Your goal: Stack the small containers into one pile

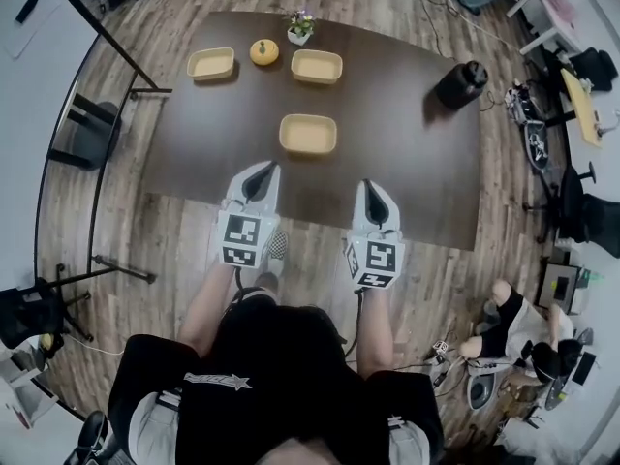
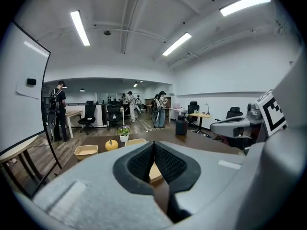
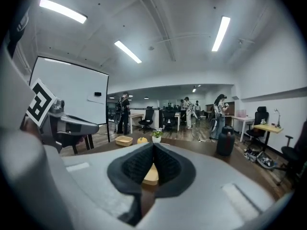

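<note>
Three shallow tan containers lie apart on the dark table (image 1: 407, 153): one nearest me at the middle (image 1: 308, 134), one at the far left (image 1: 211, 64) and one at the far middle (image 1: 317, 66). My left gripper (image 1: 260, 178) is shut and empty at the table's near edge, short of the nearest container. My right gripper (image 1: 376, 201) is shut and empty beside it, further right. In the left gripper view the shut gripper (image 2: 154, 150) partly hides the nearest container (image 2: 154, 172); the far left container (image 2: 86, 151) shows beyond. In the right gripper view the nearest container (image 3: 150, 175) peeks below the shut gripper (image 3: 153, 152).
A small orange pumpkin (image 1: 263, 51) and a little potted plant (image 1: 299, 25) stand between the two far containers. A black jug (image 1: 460, 84) sits at the table's right side. Office chairs, desks and several people fill the room beyond.
</note>
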The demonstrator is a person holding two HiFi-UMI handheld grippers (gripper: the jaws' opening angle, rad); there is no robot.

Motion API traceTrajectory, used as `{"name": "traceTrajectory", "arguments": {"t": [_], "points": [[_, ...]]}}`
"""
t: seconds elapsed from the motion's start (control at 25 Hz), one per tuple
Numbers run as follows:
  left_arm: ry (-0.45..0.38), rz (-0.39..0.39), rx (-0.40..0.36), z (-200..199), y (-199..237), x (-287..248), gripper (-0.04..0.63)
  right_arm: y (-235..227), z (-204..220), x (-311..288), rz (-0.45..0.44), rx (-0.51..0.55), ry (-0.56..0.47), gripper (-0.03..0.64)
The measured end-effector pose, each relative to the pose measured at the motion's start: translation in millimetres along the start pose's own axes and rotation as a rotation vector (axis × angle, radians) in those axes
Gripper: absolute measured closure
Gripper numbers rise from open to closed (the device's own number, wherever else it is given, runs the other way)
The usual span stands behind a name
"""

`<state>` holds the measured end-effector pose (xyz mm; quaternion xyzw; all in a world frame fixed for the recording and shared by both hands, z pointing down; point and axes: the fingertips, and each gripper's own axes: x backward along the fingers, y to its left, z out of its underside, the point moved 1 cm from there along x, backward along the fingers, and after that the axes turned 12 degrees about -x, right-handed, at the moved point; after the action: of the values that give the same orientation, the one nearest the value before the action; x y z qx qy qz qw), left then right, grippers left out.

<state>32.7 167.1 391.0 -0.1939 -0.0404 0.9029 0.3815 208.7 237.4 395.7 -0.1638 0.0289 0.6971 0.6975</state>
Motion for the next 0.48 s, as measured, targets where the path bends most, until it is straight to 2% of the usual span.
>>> {"name": "traceTrajectory", "arguments": {"t": [0.2, 0.48], "points": [[0.056, 0.043, 0.008, 24.2, 15.2, -47.4, 0.584, -7.9, 19.8, -54.0, 0.02, -0.025, 0.067, 0.614], [0.142, 0.072, 0.053, 78.3, 34.0, -110.6, 0.584, -25.5, 68.3, -128.8, 0.055, -0.056, 0.167, 0.614]]}}
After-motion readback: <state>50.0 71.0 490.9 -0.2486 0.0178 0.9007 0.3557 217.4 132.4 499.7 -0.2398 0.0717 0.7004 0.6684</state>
